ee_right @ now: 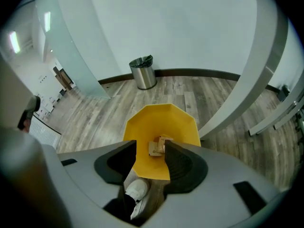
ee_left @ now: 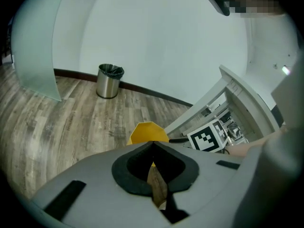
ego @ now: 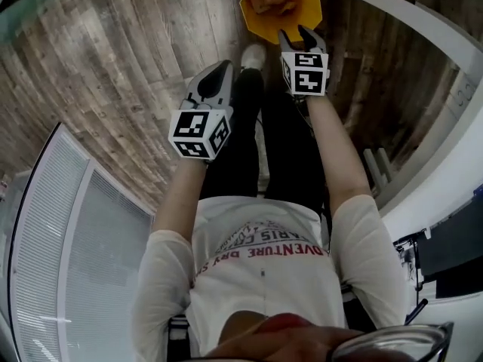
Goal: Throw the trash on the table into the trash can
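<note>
Trash (ee_right: 158, 147) inside yellow trash can (ee_right: 159, 119)

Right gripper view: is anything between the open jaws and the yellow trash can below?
Nothing visible. The right gripper hangs open over the yellow trash can, whose mouth is uncovered; cardboard scraps lie inside.

White T-shirt (ego: 260, 249) print, upside down: "…DVENTURE", "DRY".

Bright, even lighting; fisheye w/ vignette.
</note>
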Demonstrator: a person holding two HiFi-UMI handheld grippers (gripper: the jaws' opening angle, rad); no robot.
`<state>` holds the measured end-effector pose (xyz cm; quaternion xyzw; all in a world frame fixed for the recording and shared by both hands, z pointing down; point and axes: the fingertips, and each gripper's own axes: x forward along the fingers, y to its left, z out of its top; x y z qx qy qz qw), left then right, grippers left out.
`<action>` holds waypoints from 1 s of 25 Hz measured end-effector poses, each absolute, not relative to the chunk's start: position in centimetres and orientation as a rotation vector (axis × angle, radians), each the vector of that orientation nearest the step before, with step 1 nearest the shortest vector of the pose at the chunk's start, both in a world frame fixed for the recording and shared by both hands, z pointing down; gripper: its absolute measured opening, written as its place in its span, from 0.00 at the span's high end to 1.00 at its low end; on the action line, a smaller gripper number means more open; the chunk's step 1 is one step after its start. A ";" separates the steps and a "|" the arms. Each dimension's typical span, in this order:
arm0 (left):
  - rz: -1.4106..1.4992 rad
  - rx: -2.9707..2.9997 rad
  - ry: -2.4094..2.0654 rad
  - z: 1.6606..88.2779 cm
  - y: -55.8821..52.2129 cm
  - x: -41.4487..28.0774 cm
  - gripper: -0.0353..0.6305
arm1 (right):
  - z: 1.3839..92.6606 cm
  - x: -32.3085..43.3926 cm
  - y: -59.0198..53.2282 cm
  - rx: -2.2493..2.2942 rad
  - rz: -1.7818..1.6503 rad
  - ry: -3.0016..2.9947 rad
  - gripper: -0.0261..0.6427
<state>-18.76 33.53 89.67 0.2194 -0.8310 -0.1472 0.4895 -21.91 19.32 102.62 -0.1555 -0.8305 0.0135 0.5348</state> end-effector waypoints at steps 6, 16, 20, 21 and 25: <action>-0.338 0.566 -2.102 82.2 32.0 -21.3 0.91 | 91.7 -23.6 19.4 -0.383 0.099 -2.121 0.82; -0.209 0.951 -2.293 57.3 21.4 -25.5 0.91 | 61.6 -25.7 11.0 -0.227 0.181 -2.501 0.91; -0.162 1.158 -2.314 49.1 15.1 -22.9 0.91 | 52.1 -21.6 4.6 -0.107 0.185 -2.628 0.91; -0.148 1.210 -2.310 47.4 13.4 -21.9 0.91 | 50.1 -20.0 2.8 -0.068 0.185 -2.654 0.91; -0.113 1.429 -2.276 41.7 6.1 -17.5 0.91 | 44.0 -13.0 -4.6 0.136 0.180 -2.730 0.92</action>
